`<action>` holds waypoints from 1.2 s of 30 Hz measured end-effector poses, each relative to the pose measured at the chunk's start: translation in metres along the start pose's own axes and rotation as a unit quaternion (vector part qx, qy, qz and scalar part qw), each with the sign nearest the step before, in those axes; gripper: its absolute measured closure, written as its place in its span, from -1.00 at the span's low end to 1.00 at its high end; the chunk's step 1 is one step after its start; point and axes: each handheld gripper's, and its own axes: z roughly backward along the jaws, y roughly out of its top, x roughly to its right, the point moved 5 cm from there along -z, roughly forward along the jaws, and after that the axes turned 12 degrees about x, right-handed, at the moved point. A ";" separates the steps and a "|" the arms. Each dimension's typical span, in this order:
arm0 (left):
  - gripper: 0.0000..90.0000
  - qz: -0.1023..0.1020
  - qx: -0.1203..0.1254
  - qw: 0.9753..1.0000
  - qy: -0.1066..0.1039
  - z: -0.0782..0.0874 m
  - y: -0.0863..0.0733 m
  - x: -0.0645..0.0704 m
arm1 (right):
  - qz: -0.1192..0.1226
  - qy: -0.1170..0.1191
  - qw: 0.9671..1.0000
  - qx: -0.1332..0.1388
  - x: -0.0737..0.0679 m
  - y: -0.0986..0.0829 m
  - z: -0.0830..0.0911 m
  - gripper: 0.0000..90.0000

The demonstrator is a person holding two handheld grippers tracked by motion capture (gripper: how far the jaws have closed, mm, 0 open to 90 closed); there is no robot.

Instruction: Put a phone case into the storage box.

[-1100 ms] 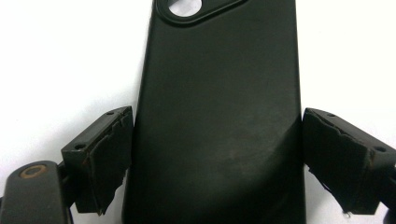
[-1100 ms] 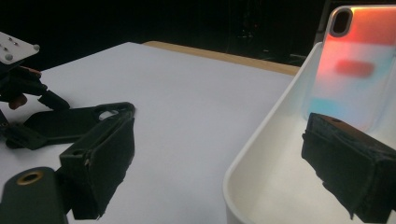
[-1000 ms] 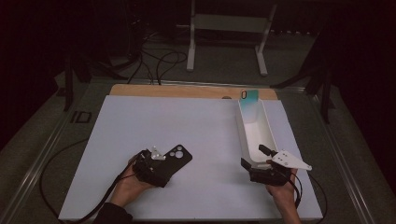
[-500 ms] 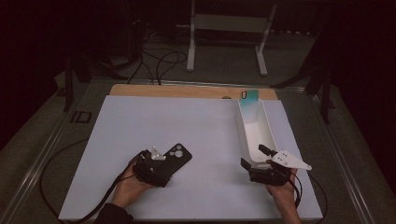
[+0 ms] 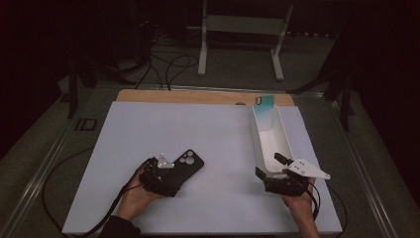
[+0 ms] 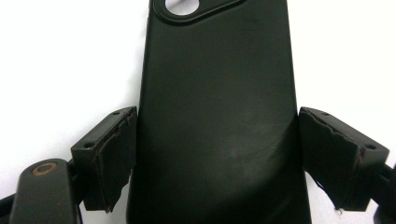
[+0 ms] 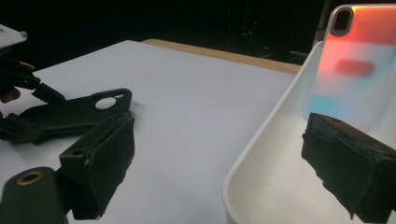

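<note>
A black phone case (image 5: 189, 163) lies on the white board, camera cutout facing away from me. My left gripper (image 5: 173, 174) holds its near end; in the left gripper view the case (image 6: 219, 93) sits between both pads (image 6: 116, 149), which press its long edges. A long white tray (image 5: 261, 146) stands at the right, with a pink-and-teal phone case (image 5: 265, 105) leaning upright at its far end. My right gripper (image 5: 267, 166) is open and straddles the tray's near left wall (image 7: 261, 135): one jaw outside, the other inside, with the colourful case (image 7: 355, 70) beyond.
The white board (image 5: 198, 124) covers the table, with a wooden strip (image 5: 188, 96) along its far edge. Behind it stand a metal frame's legs (image 5: 202, 49) and loose floor cables (image 5: 168, 62). Gripper cables trail off the near edge.
</note>
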 end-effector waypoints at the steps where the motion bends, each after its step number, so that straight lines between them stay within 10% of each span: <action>1: -0.64 0.001 0.004 1.000 0.001 0.001 0.001 0.000 | -0.001 0.000 1.000 0.000 0.000 0.001 0.000 -0.79; 36: -0.65 -0.020 0.099 0.995 -0.003 0.022 0.067 0.004 | -0.033 0.055 0.996 -0.058 -0.002 0.032 -0.040 -0.80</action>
